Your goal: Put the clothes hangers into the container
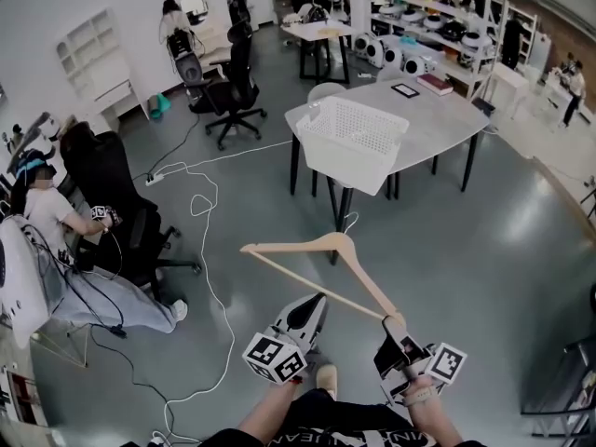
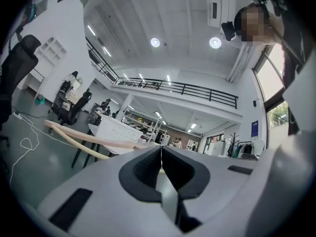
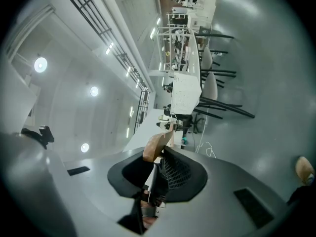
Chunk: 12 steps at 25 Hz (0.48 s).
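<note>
Wooden hanger (image 1: 328,240), one end clamped in right claw (image 1: 392,323); left claw (image 1: 318,301) closed, empty. Transport step; next, likely carry it forward into the white basket (image 1: 358,152).

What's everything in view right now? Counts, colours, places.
hanger: 1, light wood with a metal hook, in the air short of the table, one end in the right gripper
basket: 1, white, perforated, on the table's near edge
table: 1, grey top, dark legs, ahead
office chairs: at least 2, black, left of the table
cable: 1, white, trailing over the grey floor at left
seated person: 1, far left
shelving: white, loaded, behind the table
left gripper: jaws together, empty
right gripper: jaws shut on the hanger's end
</note>
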Available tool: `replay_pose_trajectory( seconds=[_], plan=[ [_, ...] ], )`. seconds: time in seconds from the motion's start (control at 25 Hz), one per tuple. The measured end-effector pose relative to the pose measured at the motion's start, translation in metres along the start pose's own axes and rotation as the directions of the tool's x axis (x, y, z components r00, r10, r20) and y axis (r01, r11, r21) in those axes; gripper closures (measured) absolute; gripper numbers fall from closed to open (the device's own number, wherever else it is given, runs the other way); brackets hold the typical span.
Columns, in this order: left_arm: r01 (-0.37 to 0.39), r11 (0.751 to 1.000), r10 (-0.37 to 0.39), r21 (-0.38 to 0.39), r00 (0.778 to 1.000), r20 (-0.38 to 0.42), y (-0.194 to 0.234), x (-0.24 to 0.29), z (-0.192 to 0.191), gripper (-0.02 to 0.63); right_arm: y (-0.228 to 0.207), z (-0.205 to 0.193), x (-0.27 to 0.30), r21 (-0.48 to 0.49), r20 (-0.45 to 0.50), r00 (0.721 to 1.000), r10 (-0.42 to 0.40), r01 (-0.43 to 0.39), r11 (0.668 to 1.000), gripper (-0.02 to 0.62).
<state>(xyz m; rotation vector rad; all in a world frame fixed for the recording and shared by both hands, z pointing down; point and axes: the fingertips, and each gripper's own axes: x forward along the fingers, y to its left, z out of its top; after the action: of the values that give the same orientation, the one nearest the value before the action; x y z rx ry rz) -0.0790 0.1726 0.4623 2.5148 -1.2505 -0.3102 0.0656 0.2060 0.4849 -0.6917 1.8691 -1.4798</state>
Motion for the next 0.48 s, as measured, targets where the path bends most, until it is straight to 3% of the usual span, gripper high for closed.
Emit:
replay_pose_trajectory(
  seconds=[0.48],
  plan=[
    [-0.016, 1.0, 0.015, -0.019, 1.0, -0.019, 0.065, 0.022, 0.012, 0.597, -0.019, 0.018, 0.056, 0.005, 0.024, 1.0, -0.008, 0.008, 1.0, 0.528]
  ],
)
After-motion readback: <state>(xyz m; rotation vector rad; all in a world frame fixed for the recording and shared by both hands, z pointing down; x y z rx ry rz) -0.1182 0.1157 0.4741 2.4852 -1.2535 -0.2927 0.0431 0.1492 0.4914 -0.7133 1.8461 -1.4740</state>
